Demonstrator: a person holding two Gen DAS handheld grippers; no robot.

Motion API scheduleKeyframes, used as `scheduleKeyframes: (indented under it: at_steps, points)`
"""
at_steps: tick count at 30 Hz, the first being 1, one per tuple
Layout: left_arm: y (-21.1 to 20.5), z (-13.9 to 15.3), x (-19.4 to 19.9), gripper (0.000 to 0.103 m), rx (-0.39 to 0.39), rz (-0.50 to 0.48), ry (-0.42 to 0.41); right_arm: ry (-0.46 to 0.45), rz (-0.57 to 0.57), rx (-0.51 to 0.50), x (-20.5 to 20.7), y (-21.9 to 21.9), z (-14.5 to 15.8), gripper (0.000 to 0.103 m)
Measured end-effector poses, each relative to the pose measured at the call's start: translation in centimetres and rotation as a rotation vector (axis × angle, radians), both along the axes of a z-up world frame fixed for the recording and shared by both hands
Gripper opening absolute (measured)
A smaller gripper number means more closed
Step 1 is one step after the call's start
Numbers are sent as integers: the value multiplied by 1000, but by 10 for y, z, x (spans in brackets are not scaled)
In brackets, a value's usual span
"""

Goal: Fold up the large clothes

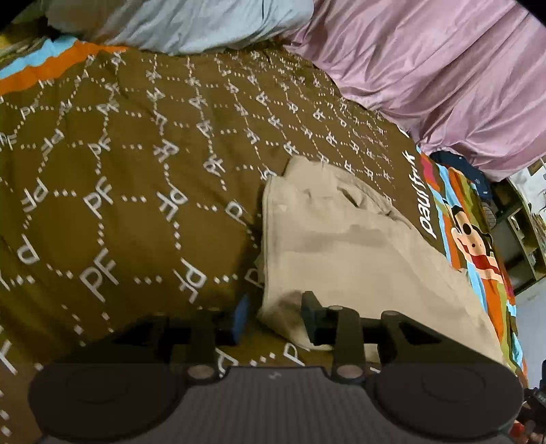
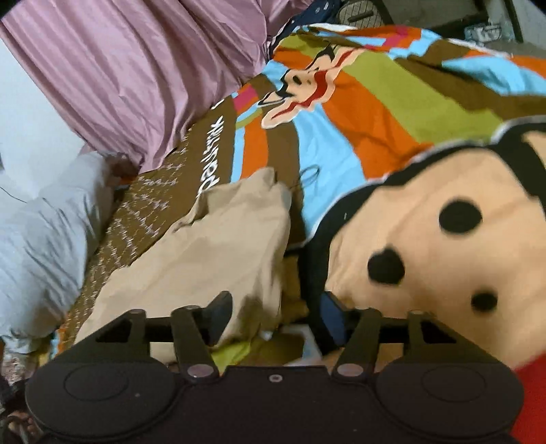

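Observation:
A beige garment (image 1: 341, 246) lies folded on the brown patterned bedspread (image 1: 119, 205). Its near left corner sits between the fingers of my left gripper (image 1: 274, 317). The blue-padded left finger stands off the cloth with bedspread showing in the gap, so this gripper is open. In the right wrist view the same beige garment (image 2: 221, 246) runs away from me. Its near edge lies against the left finger of my right gripper (image 2: 274, 319). That gripper is open wide, with cloth and bedding between the fingers and nothing pinched.
A mauve quilt (image 1: 426, 75) is heaped along the far side, with a pale grey pillow (image 1: 187, 24) beside it. The striped cartoon part of the bedspread (image 2: 341, 112) lies right of the garment. Shelves (image 1: 522, 232) stand beyond the bed edge.

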State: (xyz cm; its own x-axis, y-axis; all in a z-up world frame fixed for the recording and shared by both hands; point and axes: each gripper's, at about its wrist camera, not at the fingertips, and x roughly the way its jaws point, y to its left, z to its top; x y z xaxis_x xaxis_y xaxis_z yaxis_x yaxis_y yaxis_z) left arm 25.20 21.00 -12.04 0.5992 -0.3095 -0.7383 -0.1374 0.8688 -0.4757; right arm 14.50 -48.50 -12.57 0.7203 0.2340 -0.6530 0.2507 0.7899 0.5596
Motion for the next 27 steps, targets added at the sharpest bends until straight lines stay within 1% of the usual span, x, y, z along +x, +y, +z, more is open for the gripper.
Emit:
scheduleKeyframes:
  at_steps: [1,2,3,4,5,6,7,8,10,11,12,13,14,16,17,18,19,20,21,22,23,24,25,26,27]
  points:
    - [-2,-2,3,24,-6,-7,8,-2,-5,3,-2,2,-3,61]
    - [-5,-3,4,11,22,-2,20,-5,-5,2,-2,5,-3,57]
    - [-8,-2,6,11,52,-1,30,-7,8,-6,0,10,-4,54]
    - [-9,1,6,9,58,7,23,-10,27,-24,4,13,-4,39]
    - [-10,8,5,8,65,19,-1,-20,57,-53,7,19,-3,21]
    - [-12,20,5,7,80,22,-31,-28,70,-83,10,23,1,17]
    - [-14,30,3,7,88,25,-54,-47,80,-113,10,26,7,8]
    - [-16,40,2,7,107,27,-66,-67,81,-131,10,28,15,7]
    - [-20,42,2,7,160,5,-66,-106,67,-174,5,30,36,7]
    - [-20,37,4,7,159,3,-43,-109,62,-193,1,30,42,7]
    - [-19,24,7,7,145,7,9,-113,61,-197,-3,29,43,7]
    - [-19,11,7,7,141,9,51,-96,60,-196,-5,27,38,6]
    - [-20,5,6,7,145,6,60,-50,56,-189,-4,26,26,7]
    - [-21,1,-1,9,152,0,33,35,61,-207,-2,30,4,7]
    - [-19,3,-4,12,145,-2,23,52,65,-216,-3,32,-1,7]
    - [-17,6,-5,19,136,-1,31,49,60,-219,-5,33,0,7]
    - [-15,8,-5,42,129,1,50,40,58,-223,-7,33,2,8]
    - [-14,12,-6,71,126,1,63,37,62,-243,-8,35,7,10]
    - [-15,17,-8,79,136,9,51,34,68,-277,-9,38,11,12]
    - [-17,25,-11,85,158,21,21,30,67,-315,-11,42,17,18]
    - [-20,31,-12,85,178,22,-4,23,61,-357,-13,46,24,22]
    - [-24,37,-11,86,193,18,-21,-1,57,-397,-15,50,33,24]
    - [-31,44,-9,89,208,16,-48,-30,53,-433,-15,55,42,30]
    - [-37,49,-7,93,217,19,-72,-62,47,-481,-16,64,52,40]
    - [-47,54,-2,95,228,21,-99,-94,47,-518,-14,71,60,45]
